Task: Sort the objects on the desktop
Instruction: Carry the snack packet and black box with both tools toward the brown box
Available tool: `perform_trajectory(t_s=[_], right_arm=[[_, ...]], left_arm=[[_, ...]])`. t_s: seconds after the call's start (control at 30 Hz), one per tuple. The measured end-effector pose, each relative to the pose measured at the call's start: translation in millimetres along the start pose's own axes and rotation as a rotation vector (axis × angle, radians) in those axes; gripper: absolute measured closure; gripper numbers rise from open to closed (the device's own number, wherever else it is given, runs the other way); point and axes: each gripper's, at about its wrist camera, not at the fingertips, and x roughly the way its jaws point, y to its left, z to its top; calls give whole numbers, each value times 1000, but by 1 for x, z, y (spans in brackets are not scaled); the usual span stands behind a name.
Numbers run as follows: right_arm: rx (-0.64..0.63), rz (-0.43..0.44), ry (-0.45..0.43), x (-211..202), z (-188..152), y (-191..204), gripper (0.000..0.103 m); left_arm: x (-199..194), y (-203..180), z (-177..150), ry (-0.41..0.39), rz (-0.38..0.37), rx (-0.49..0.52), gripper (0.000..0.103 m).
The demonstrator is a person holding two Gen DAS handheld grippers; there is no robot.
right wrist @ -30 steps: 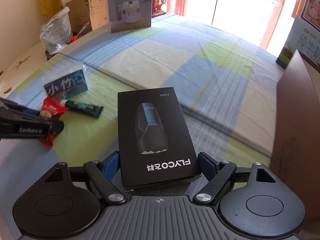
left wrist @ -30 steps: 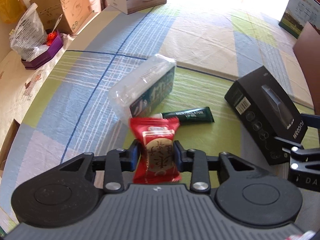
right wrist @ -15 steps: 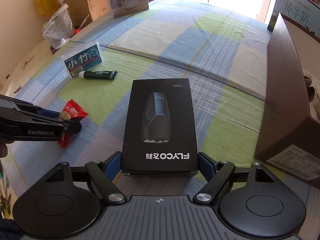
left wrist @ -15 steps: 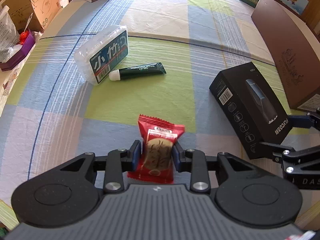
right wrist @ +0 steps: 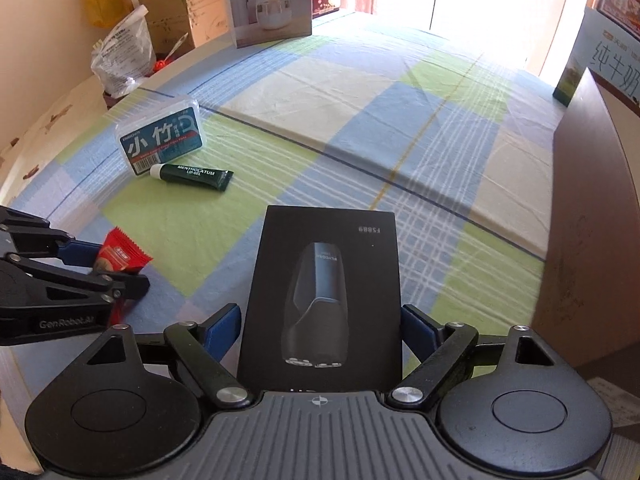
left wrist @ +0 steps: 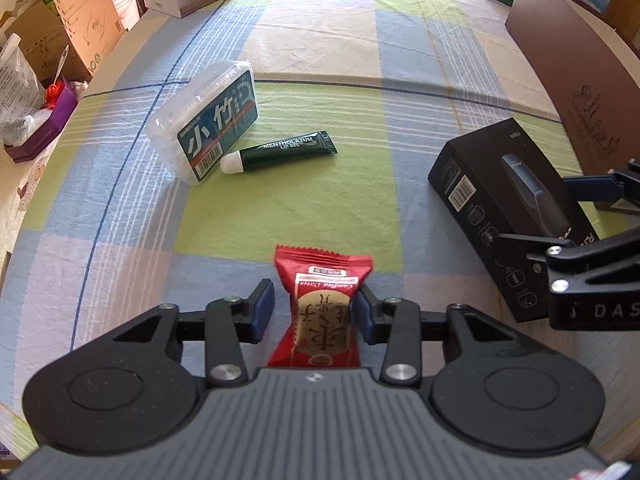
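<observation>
A red snack packet [left wrist: 320, 304] lies on the checked cloth between the jaws of my left gripper [left wrist: 316, 300]. Its left pad stands clear of the wrapper and the right pad just touches it. The black shaver box [right wrist: 324, 280] lies flat on the cloth between the jaws of my right gripper [right wrist: 322, 320], which are opening, so the pads no longer squeeze it. Farther back lie a clear plastic case with a teal label [left wrist: 208, 120] and a green lip gel tube [left wrist: 288, 150]. In the left wrist view the right gripper [left wrist: 560, 216] straddles the near end of the shaver box [left wrist: 500, 200].
A tall brown cardboard box [right wrist: 592, 240] stands close on the right of the shaver box. Along the far left edge are a humidifier box [right wrist: 272, 0], cardboard packs [left wrist: 88, 20] and a plastic bag [right wrist: 124, 60]. A milk carton box [right wrist: 600, 60] stands at the back right.
The left gripper carried the red packet nearer and away from the case and tube, then eased off it. The shaver box moved right toward the brown box, and the right jaws widened slightly.
</observation>
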Motion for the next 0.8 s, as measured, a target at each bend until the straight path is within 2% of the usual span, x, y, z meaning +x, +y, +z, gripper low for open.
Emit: perform_trajectory(t_s=[0.07,0.4,0.8], right_arm=[[-14,-22,7,3,0,2,25],[-4,-22,10,1,-4,0,27],[90,41,-3,-23,-16,-12,27]], left_arm=[[-1,2,0,1,-4,-5,76],[0,-1,3,1,-13,-14,80],[-13,-11,7,-21,-50,-3,82]])
